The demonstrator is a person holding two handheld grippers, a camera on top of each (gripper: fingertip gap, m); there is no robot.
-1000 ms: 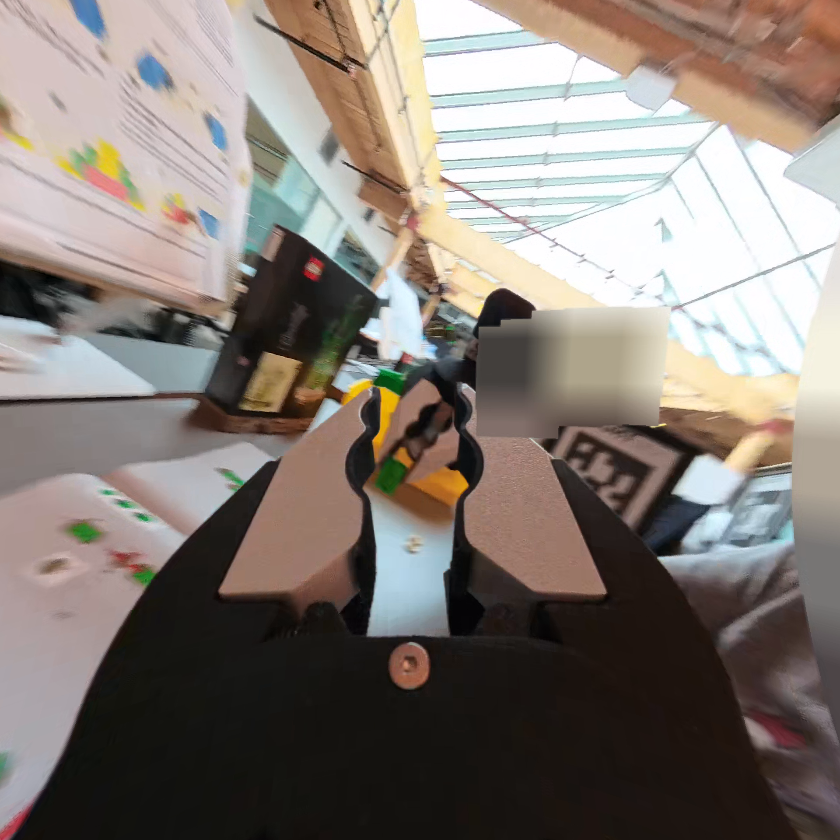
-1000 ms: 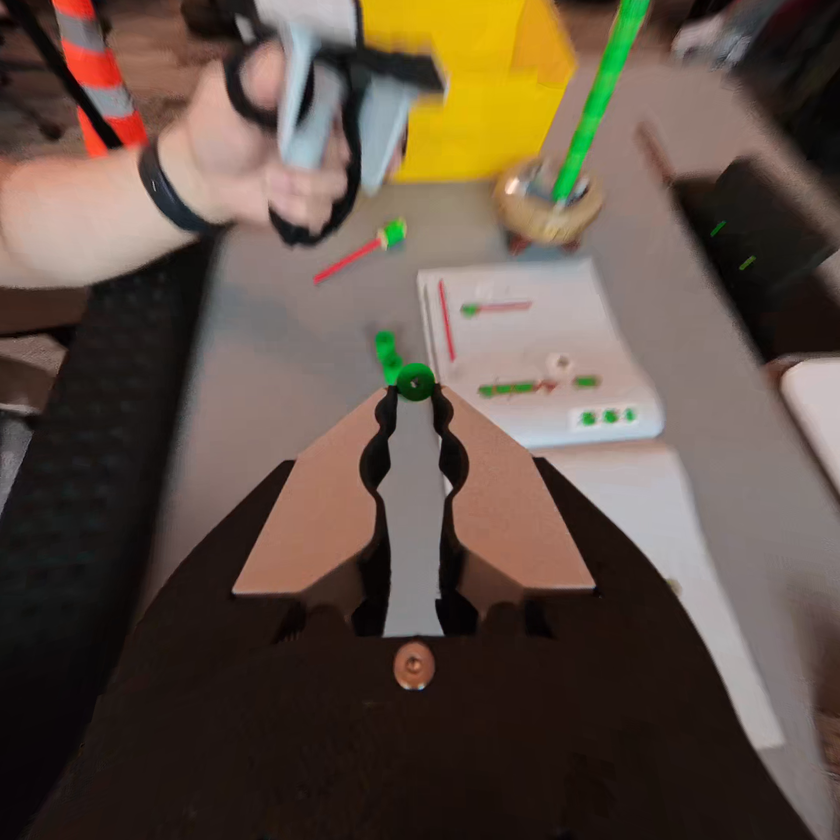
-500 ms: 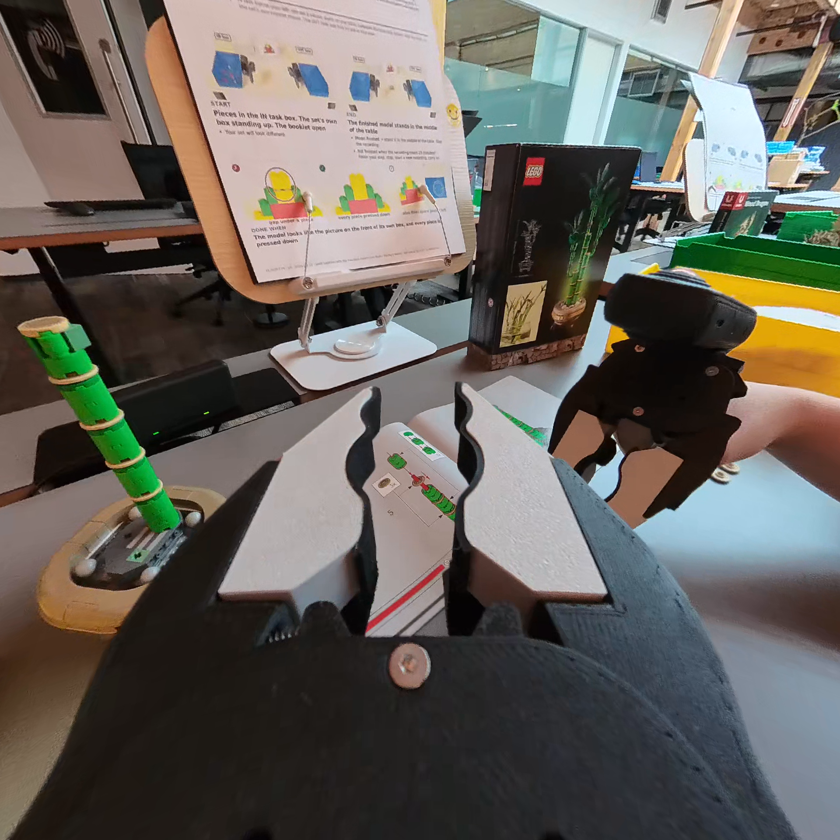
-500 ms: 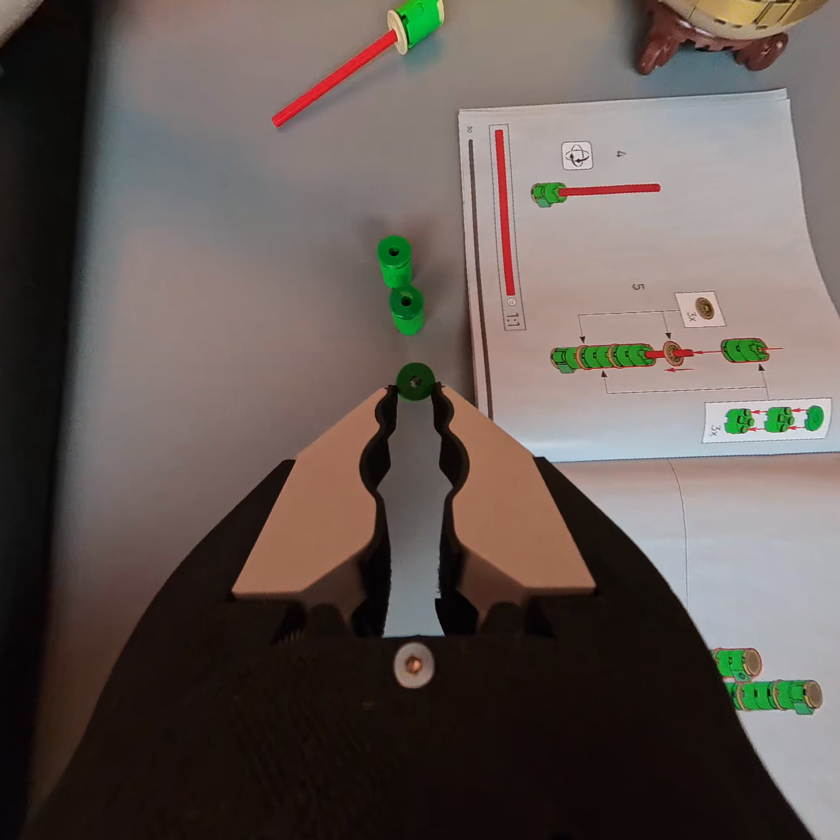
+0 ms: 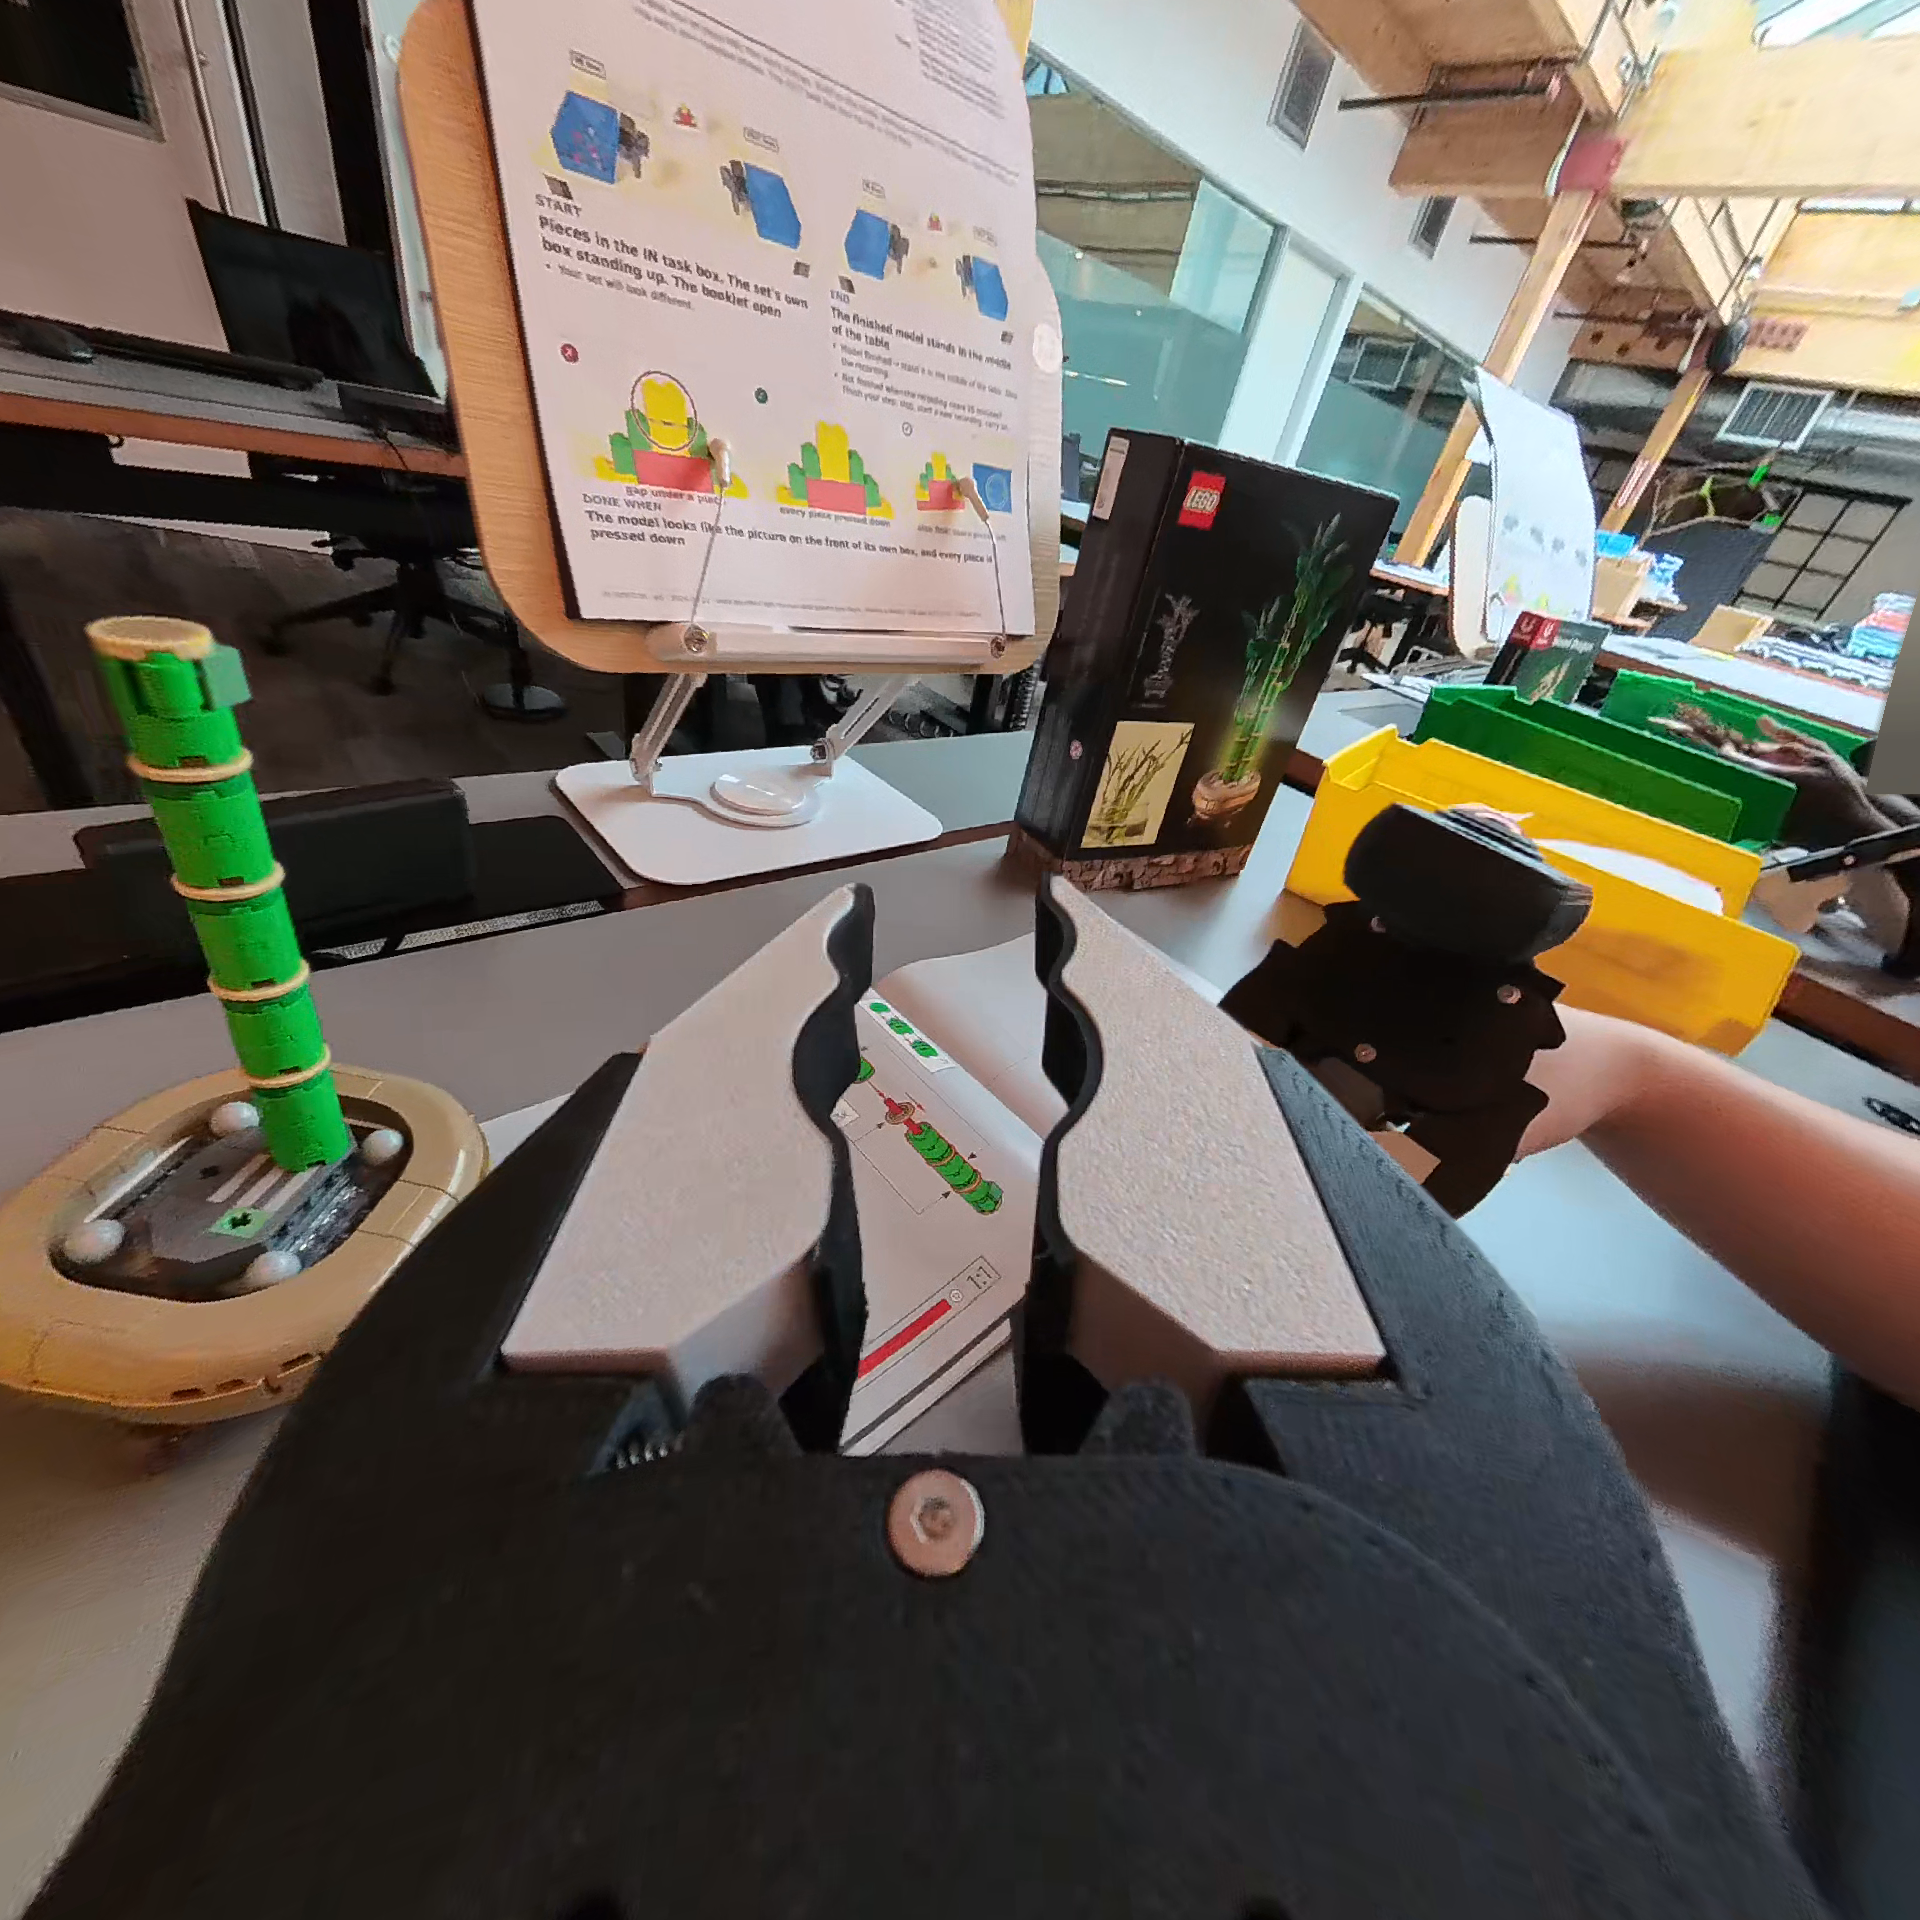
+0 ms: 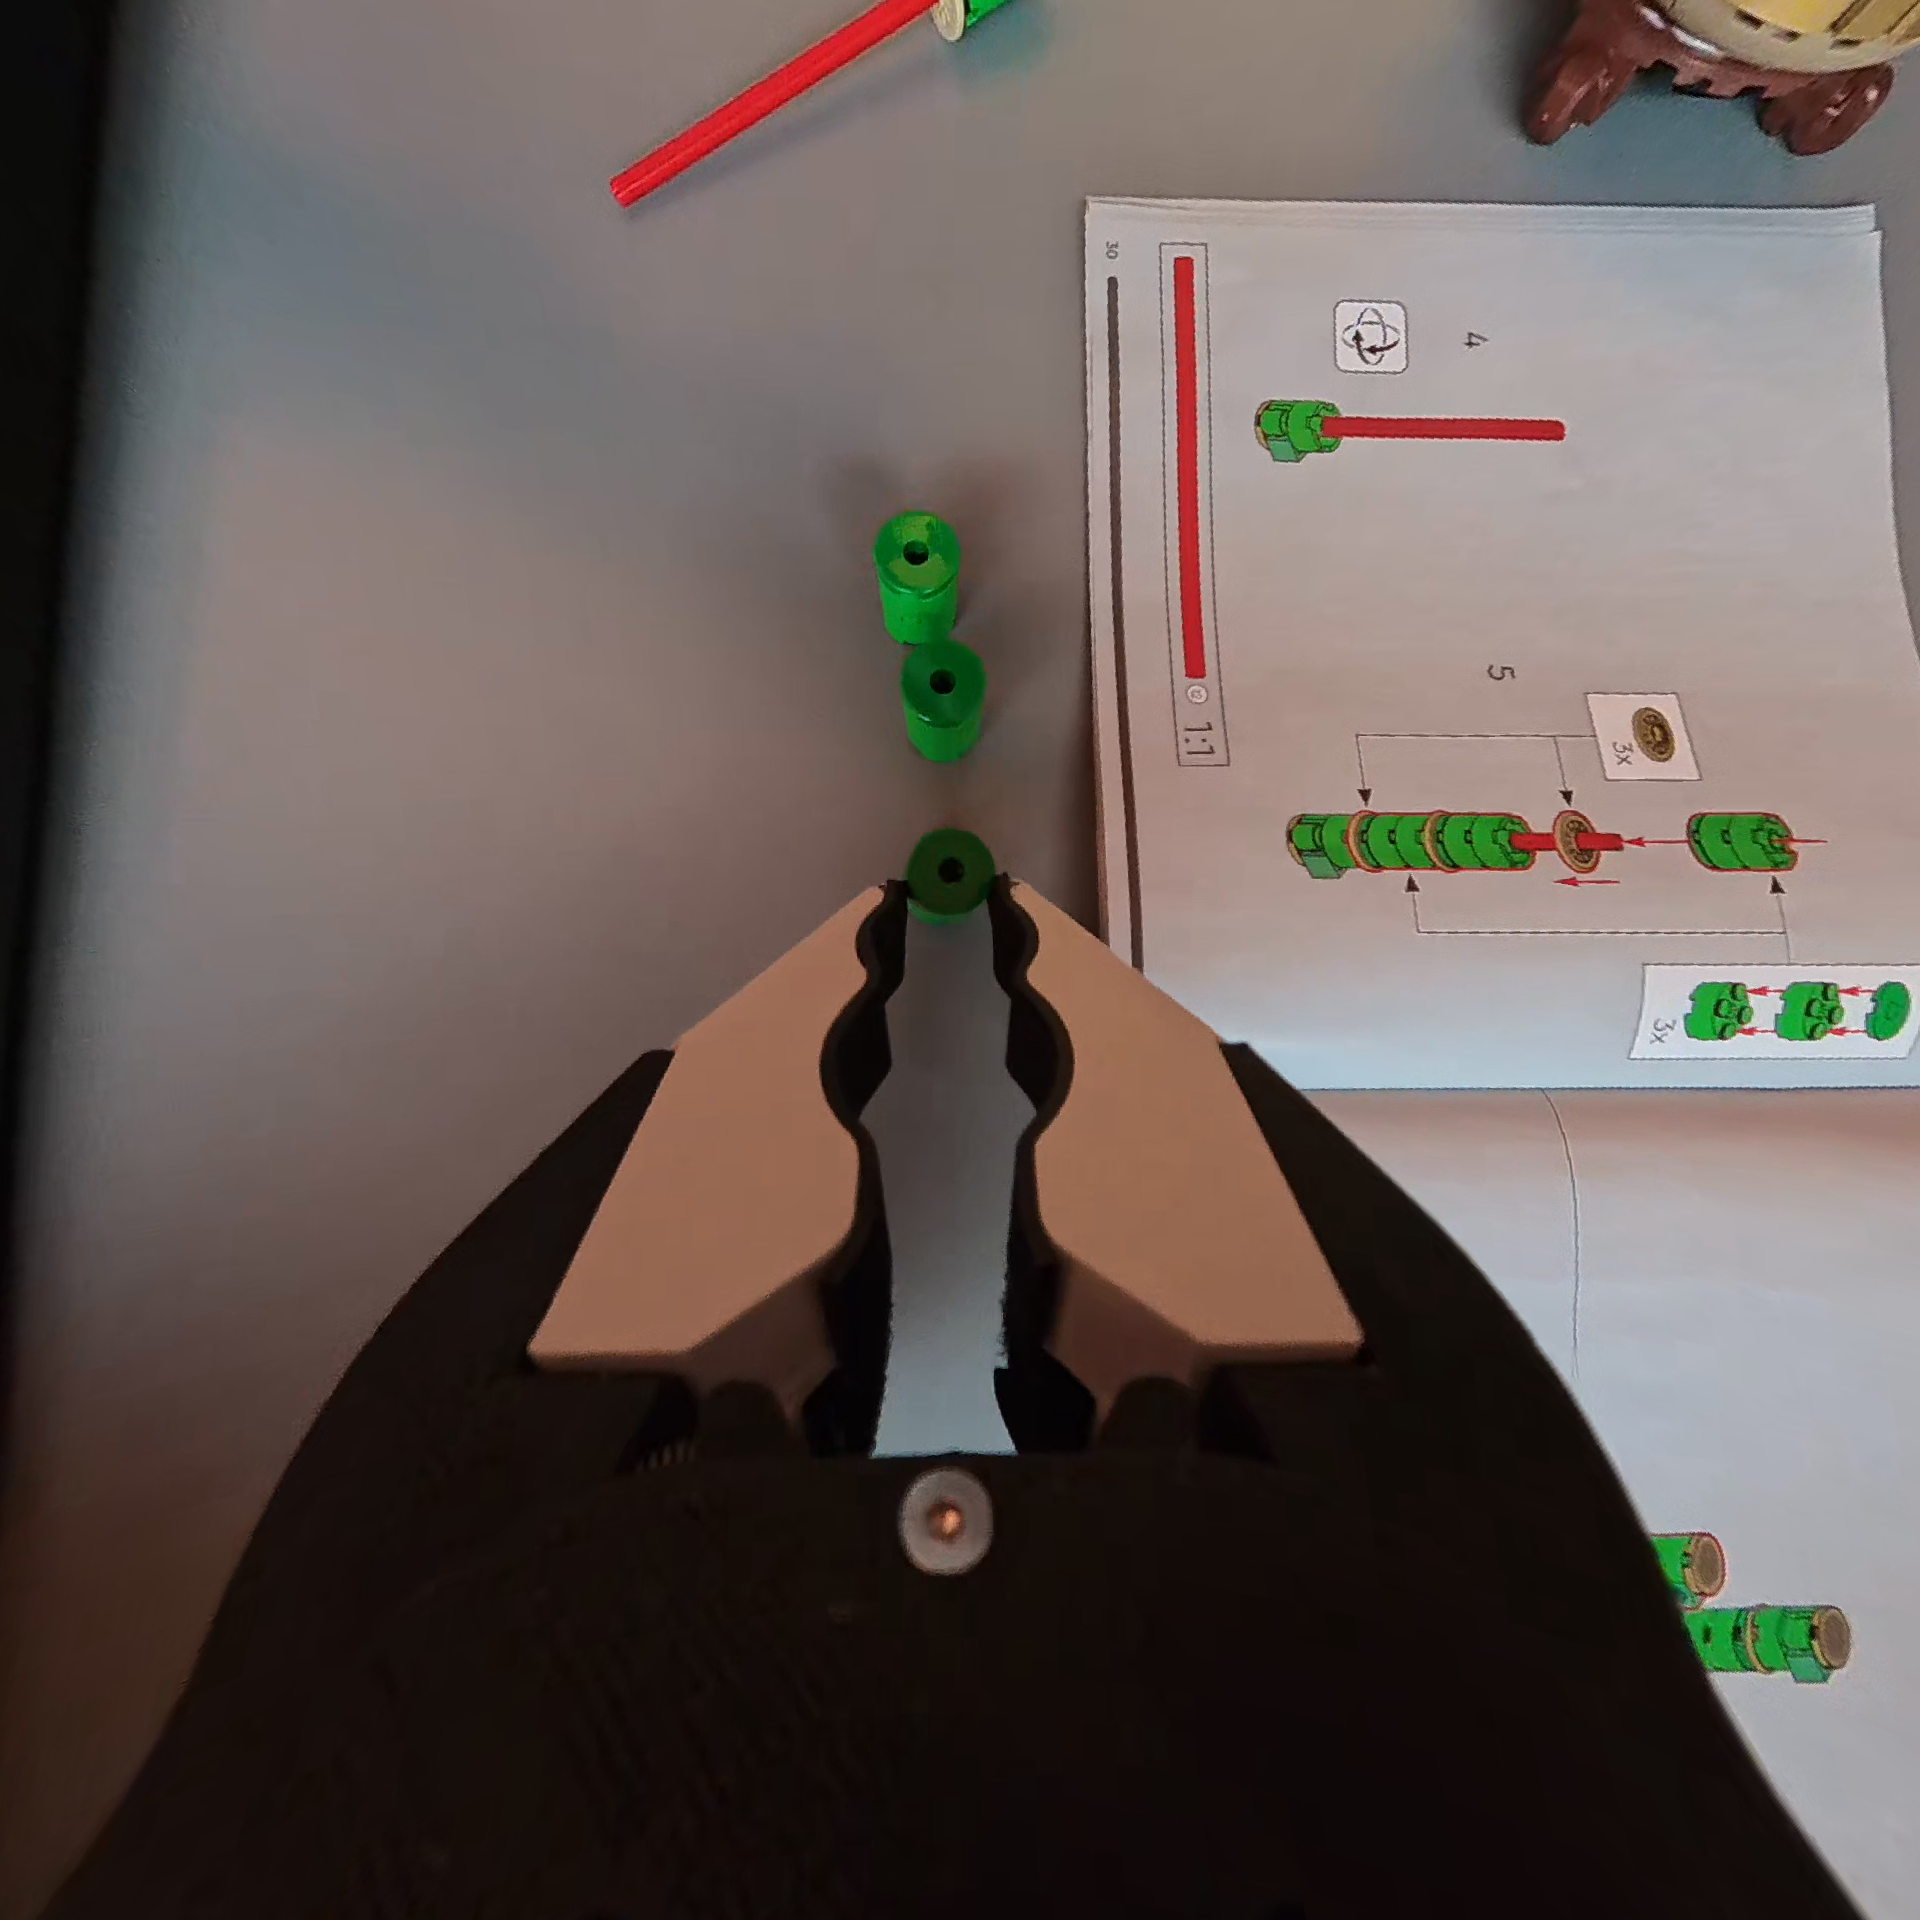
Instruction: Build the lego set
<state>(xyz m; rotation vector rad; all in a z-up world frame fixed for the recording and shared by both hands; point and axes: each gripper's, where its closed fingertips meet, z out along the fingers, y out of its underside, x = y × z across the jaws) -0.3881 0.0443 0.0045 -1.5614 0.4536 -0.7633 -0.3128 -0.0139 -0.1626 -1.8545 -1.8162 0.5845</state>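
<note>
My right gripper is shut on a green round piece at its fingertips, just above the grey table. Two more green round stacks stand in a row just beyond it. A red axle with a green end lies farther off. The open instruction booklet lies to the right. My left gripper is open and empty above the booklet. A green bamboo stalk stands in the tan pot base at the left. The right gripper shows at the right, pointing down.
A document stand with a sheet and the black set box stand at the back. Yellow and green bins are at the right. The pot's brown feet show at top right in the right wrist view. The gap from one gripper's tips to the other's is roughly 20 cm. The tan pot base lies some 20 cm from my left tips, 25 cm from my right tips.
My left gripper swung down from facing the ceiling to facing the table and stand. My right gripper lowered toward the table with the green piece still held.
</note>
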